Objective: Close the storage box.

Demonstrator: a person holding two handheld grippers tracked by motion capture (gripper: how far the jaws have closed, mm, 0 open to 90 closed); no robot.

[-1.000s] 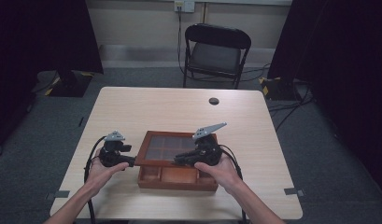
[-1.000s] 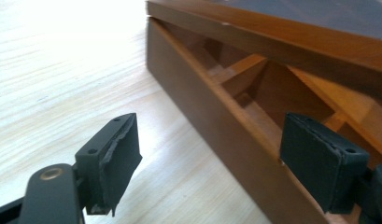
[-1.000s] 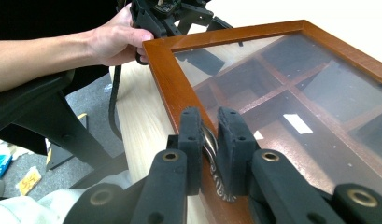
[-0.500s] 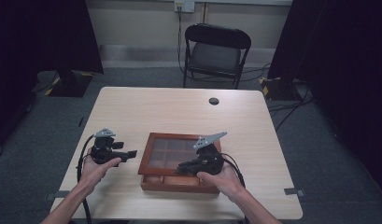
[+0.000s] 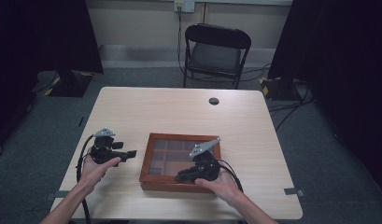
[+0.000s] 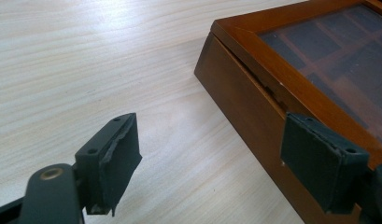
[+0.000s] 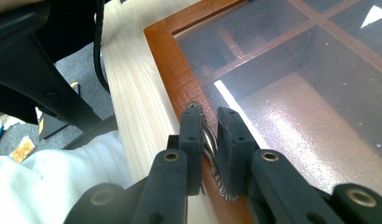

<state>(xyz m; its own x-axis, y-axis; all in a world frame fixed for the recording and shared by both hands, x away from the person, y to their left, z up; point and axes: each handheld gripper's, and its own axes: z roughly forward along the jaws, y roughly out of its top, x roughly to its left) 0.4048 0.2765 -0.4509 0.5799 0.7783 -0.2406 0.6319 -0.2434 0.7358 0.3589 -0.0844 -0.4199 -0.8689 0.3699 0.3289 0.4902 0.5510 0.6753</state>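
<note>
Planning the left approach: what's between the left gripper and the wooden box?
Bare table between left gripper and wooden box, per the left gripper view.

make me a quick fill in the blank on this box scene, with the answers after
1. The wooden box has a lid with a ____ top that shows the compartments inside.
2. The right gripper is shut on a small ____ handle at the lid's front edge.
3. The left gripper has its jaws ____ beside the box, holding nothing.
4. Beyond the table stands a black ____.

Missing words: glass; metal; open; chair
</note>
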